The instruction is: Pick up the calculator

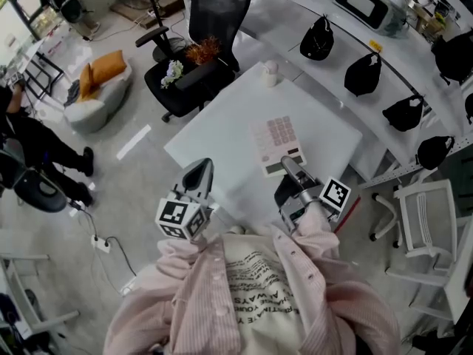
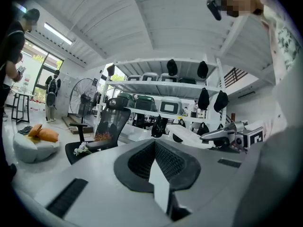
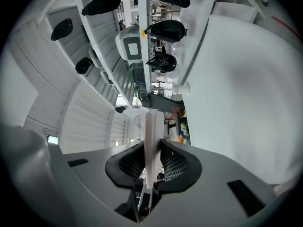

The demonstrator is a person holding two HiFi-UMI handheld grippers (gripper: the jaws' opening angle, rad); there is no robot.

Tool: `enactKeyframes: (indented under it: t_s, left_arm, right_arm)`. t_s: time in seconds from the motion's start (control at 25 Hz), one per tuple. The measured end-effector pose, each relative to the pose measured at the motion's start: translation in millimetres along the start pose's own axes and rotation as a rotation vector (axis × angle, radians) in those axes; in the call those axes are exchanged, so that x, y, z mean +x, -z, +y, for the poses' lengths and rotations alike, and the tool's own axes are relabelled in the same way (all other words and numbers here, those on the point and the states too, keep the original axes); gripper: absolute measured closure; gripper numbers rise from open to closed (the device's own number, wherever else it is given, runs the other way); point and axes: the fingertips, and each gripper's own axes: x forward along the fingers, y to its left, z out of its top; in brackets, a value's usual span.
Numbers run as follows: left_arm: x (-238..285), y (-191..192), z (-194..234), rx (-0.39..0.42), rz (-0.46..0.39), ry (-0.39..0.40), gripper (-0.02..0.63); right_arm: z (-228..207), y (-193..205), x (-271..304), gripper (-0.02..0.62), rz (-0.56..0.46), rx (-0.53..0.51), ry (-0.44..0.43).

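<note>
A broad white surface [image 1: 222, 143] fills the middle of the head view, with a black mesh office chair [image 1: 211, 13] at its far corner and a long white shelf [image 1: 347, 106] carrying a row of black caps [image 1: 318, 39] running along its right side. At the bottom is the person's pink striped shirt [image 1: 214, 302], from which both tools reach forward. The left tongs [image 1: 198, 177] hang over the surface's near left edge; their dark ribbed pads are pressed together at the tips with nothing between them. The right tongs [image 1: 290, 167] pinch the near end of the calculator [image 1: 277, 140], a pale slab with pink keys and its display towards the grip. In the right gripper view it is seen edge-on between the pads, held clear of the surface. A small white object [image 1: 270, 71] sits at the surface's far corner.
</note>
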Motion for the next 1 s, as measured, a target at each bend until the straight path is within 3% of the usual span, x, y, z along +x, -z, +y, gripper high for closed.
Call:
enactKeyframes:
  t_s: [0.48,1.0]
  left_arm:
    - [-1.1,-12.5,-4.6,0.023,-0.022,0.003,0.604]
    - [-4.0,-11.6,-12.3,0.047,-0.011,-0.019,0.604]
  right_arm:
    - [13.1,-6.7,-10.7,0.528,-0.057,0.011,-0.036]
    - [7.2,-6.9,-14.2,0.528,-0.043,0.038,-0.037]
